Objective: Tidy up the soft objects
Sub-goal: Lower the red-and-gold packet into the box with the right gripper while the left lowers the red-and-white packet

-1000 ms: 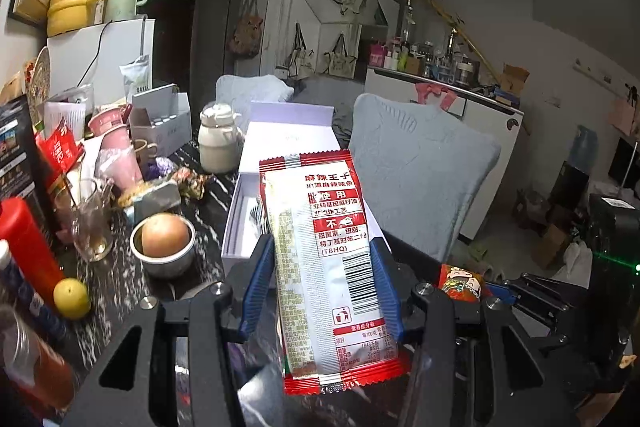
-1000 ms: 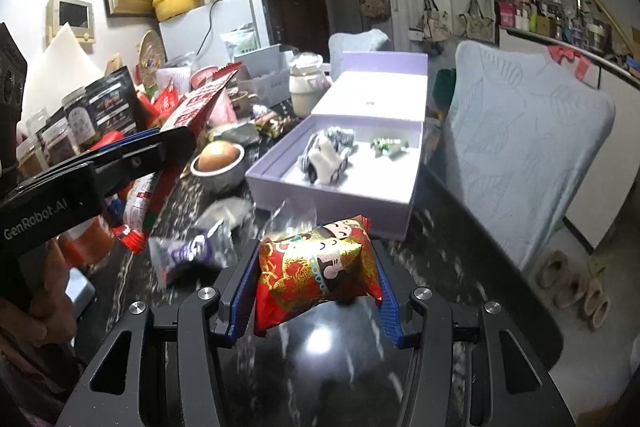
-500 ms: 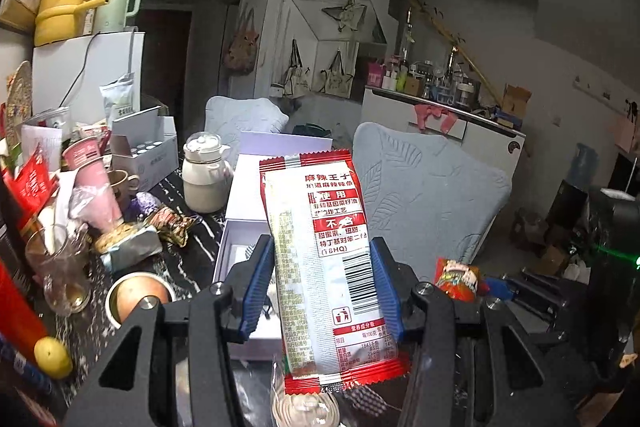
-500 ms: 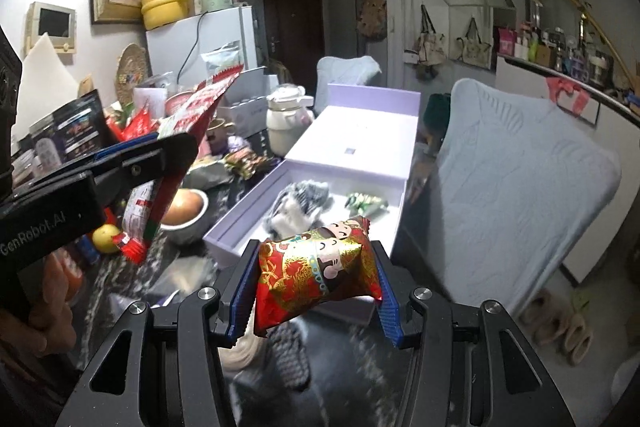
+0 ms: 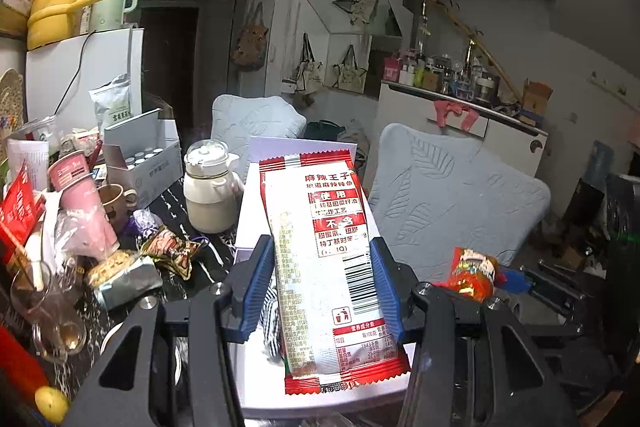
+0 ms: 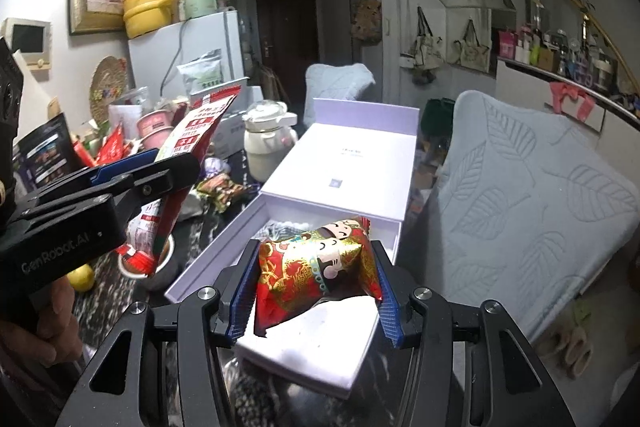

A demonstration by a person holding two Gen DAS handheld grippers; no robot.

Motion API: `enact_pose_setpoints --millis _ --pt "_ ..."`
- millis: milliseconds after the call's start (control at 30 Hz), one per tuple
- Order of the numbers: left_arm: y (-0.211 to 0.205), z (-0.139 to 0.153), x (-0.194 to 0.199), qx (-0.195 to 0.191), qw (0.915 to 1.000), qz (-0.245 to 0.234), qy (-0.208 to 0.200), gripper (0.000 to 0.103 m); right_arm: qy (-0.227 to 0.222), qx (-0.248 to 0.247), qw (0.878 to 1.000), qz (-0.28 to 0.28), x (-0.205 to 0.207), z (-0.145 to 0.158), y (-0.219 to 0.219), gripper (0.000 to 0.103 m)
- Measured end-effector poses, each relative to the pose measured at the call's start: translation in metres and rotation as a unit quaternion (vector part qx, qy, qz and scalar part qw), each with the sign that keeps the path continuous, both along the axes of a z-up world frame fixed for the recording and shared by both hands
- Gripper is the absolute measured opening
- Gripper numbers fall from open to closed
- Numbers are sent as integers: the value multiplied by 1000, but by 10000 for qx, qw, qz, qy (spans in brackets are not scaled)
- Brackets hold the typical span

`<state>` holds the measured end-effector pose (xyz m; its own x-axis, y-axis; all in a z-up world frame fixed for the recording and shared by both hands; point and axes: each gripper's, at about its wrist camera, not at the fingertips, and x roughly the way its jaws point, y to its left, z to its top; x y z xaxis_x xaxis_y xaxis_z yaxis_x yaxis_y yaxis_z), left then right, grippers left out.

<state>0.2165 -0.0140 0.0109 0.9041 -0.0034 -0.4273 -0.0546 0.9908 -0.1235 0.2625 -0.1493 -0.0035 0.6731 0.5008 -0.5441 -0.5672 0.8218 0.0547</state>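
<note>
My left gripper (image 5: 320, 291) is shut on a long red-and-white snack packet (image 5: 328, 259) and holds it upright above the open white box (image 5: 248, 383). My right gripper (image 6: 316, 291) is shut on a puffy red-and-gold snack bag (image 6: 316, 271) and holds it over the white box (image 6: 320, 347). The box's raised lid (image 6: 352, 155) lies behind. A striped cloth (image 6: 288, 225) lies in the box's far end. The left gripper (image 6: 120, 183) with its packet (image 6: 192, 135) shows at the left of the right wrist view. The right gripper's bag (image 5: 472, 271) shows at the right of the left wrist view.
The dark marble table (image 5: 200, 255) is crowded on the left: a cream jar (image 5: 212, 187), pink cups (image 5: 80, 195), a glass (image 5: 48, 311), a lemon (image 5: 50, 403), foil snack bags (image 5: 168, 255). A pale blue cushioned chair (image 6: 532, 207) stands on the right.
Both grippers have moved forward and up with their packets, from in front of the box to above its open tray. The bowl with the egg has dropped out of the left view.
</note>
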Motion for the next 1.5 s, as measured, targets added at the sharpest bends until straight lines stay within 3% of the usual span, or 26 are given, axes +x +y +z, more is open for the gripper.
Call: enact_pose_setpoints --millis 367,533,967,1333,1500 --pt "18 -39 40 25 9983 -69 580 48 161 -74 9998 -60 48 -13 25 51" --pt "26 -64 60 -61 9944 -72 1048 48 383 -227 9989 -146 62 -32 35 52" --pt "31 -106 81 -227 9834 -101 1796 48 690 -755 9946 -188 88 -69 54 52" --pt "31 -113 85 -238 9828 -19 1829 48 1187 -736 9899 -234 109 -93 49 52" --pt "28 -112 86 -186 9824 52 1859 49 1183 -723 9900 -263 105 -93 47 57"
